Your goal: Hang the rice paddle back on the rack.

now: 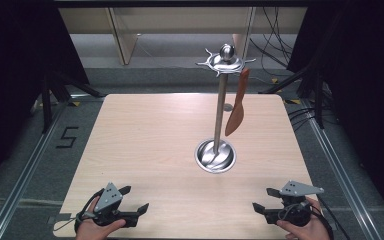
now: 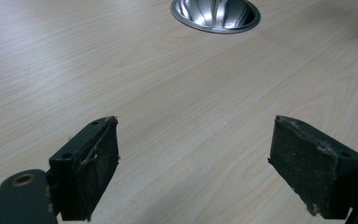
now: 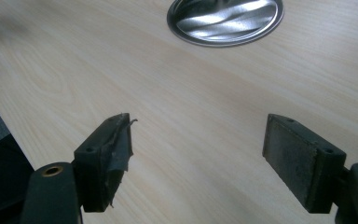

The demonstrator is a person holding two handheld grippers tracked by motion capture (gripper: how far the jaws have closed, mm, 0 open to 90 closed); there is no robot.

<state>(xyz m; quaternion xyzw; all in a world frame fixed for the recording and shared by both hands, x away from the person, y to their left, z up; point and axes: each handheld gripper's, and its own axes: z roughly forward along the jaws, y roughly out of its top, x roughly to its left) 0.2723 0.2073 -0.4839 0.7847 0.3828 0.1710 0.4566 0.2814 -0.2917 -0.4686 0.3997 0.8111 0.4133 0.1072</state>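
A steel utensil stand [image 1: 220, 107] rises from a round shiny base [image 1: 215, 156] on the wooden table [image 1: 145, 135]. A brown wooden spatula [image 1: 237, 105] hangs from a hook of the stand's top ring [image 1: 225, 62]. My left gripper [image 1: 136, 198] rests open near the table's front left edge, held by a hand. My right gripper [image 1: 261, 199] sits open at the front right. The base [image 2: 216, 15] lies ahead of the left gripper [image 2: 193, 163], whose jaws are wide apart with nothing between them. The right gripper [image 3: 198, 161] faces the base [image 3: 225, 21] the same way, empty.
Black tripod legs [image 1: 50, 95] stand at the back left and cables [image 1: 305, 115] trail on the floor at the right. A floor marking "5" [image 1: 66, 137] lies left of the table. The table's left edge [image 3: 0, 135] shows in the right gripper view.
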